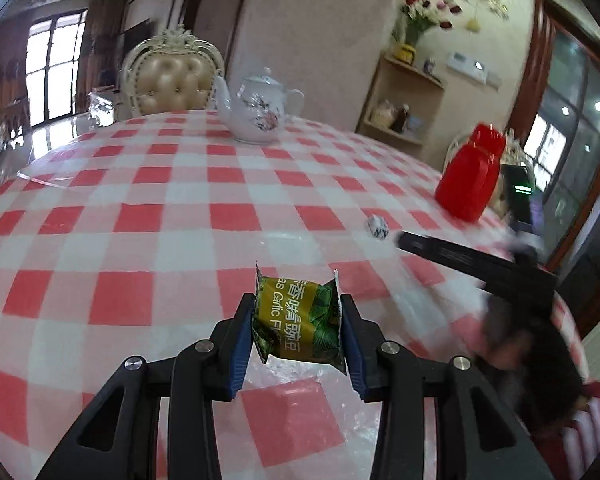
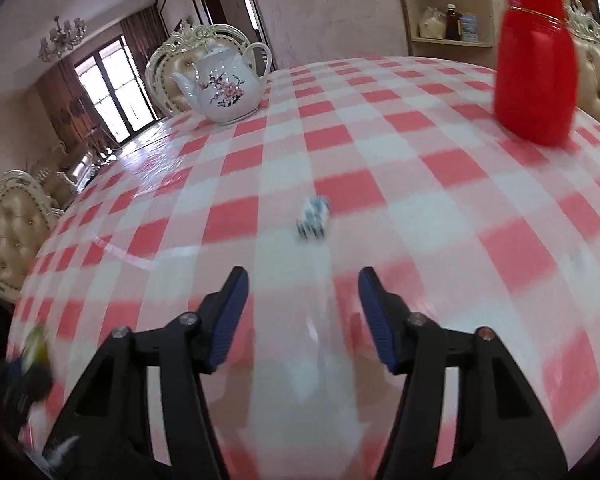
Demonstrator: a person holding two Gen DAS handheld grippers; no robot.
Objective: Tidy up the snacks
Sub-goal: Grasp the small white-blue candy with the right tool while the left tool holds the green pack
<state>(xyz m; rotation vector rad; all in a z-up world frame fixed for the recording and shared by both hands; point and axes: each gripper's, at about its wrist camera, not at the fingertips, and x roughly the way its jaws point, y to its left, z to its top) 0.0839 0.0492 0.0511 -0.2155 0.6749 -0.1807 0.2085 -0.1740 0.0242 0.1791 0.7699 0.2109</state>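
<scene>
The left wrist view has the green snack packet in its middle, clamped between the two blue pads of the left gripper. The fingers press on its two long sides and the wrapper is a little crumpled there, so this is a real grasp. The packet hangs just above the checked surface, not lying on it, with its crimped ends pointing up and down. I judge that it is held by the sides so that the printed face stays free and it can be laid down flat in its new place.

Further out on the cloth lies a small blue and white sweet, alone, well apart from the packet. The right gripper shows here only as a dark blurred bar from the right edge, with its tip near the sweet. A white teapot stands at the far side and a red flask at the right.

The right wrist view gives what the first cannot: the right gripper has its fingers released, with nothing between them, only bare cloth. The sweet lies straight ahead of them, not yet touched; probably it is the next thing to collect. At the lower left edge there is a blurred dark shape with yellow-green, likely the left gripper with its packet, but I cannot tell for sure. Neither view shows a box or tray for the snacks.
</scene>
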